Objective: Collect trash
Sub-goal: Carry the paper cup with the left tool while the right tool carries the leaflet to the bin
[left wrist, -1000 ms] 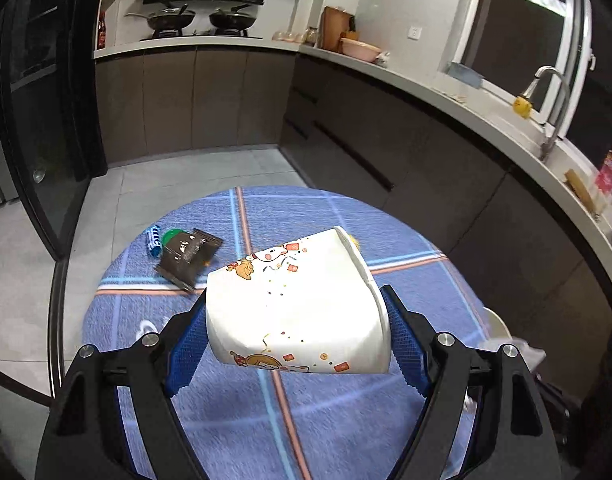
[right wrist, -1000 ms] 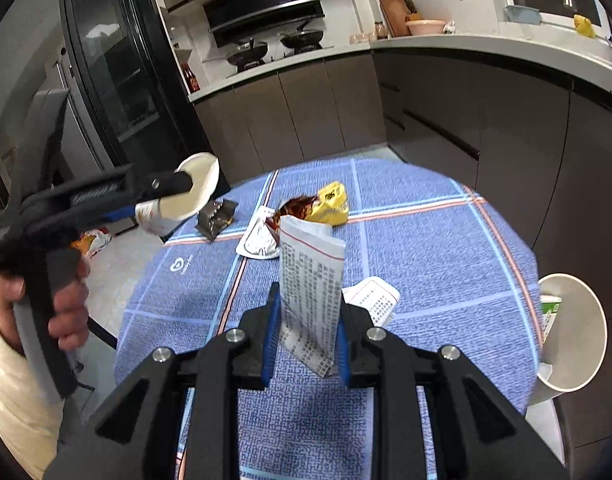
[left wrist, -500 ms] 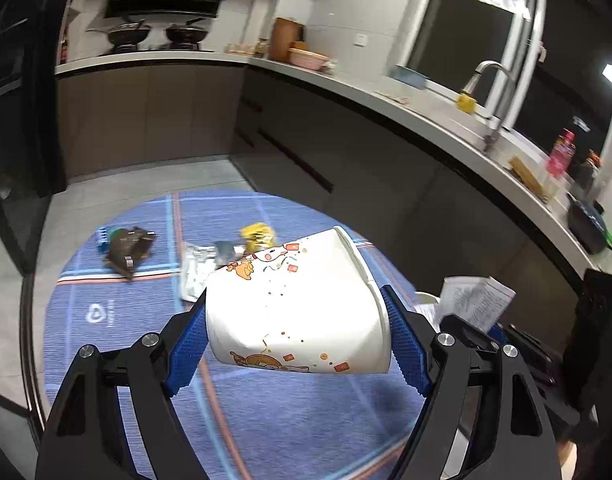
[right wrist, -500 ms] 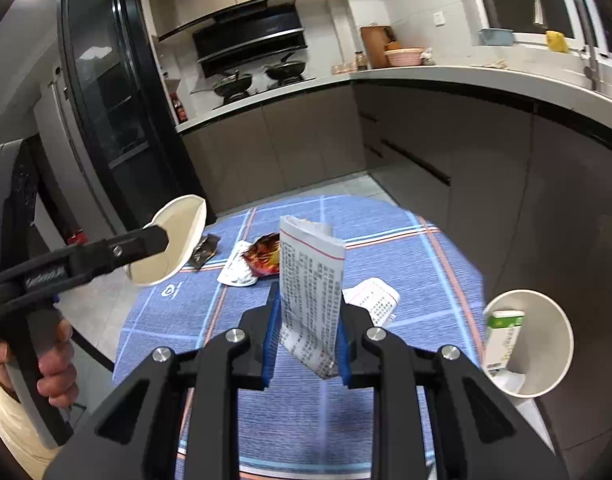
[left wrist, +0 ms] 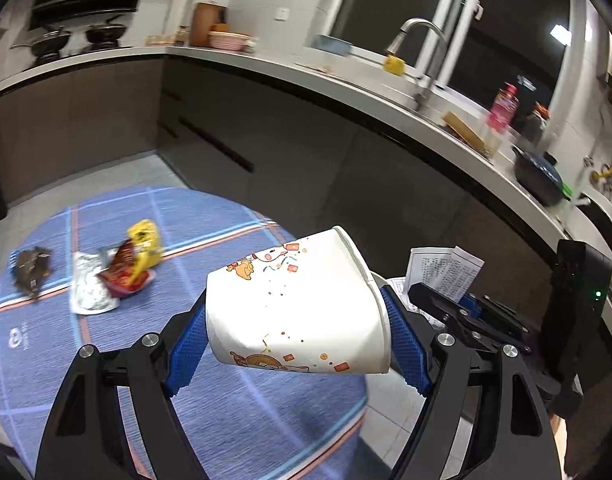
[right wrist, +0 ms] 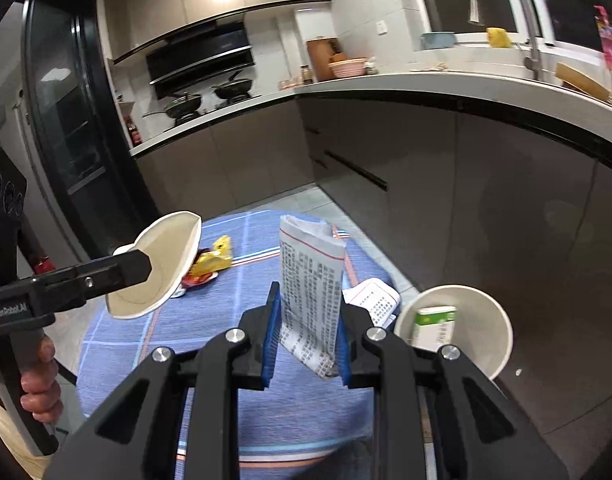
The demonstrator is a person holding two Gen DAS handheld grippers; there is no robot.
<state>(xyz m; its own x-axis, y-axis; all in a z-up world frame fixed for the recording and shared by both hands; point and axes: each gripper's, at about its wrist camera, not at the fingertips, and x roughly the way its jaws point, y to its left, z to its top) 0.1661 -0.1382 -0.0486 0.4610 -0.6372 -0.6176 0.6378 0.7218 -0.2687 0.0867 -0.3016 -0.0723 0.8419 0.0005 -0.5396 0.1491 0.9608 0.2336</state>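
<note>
Tablecloth (left wrist: pixel 233 420), blue plaid, covers a round table in a kitchen. Left gripper (left wrist: pixel 297 340) clamps paper cup (left wrist: pixel 293 304); right gripper (right wrist: pixel 306 336) pinches folded leaflet (right wrist: pixel 312 292). Wrappers (left wrist: pixel 121 268) at ten o'clock; bin (right wrist: pixel 486 320) partly hidden.

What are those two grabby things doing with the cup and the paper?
A person is clearing trash off a round table with a tool in each hand. The left tool squeezes a white paper cup, held on its side. The right tool pinches a folded printed paper. A white bin with a green-and-white box inside stands beside the table. Snack wrappers still lie on the blue cloth.
</note>
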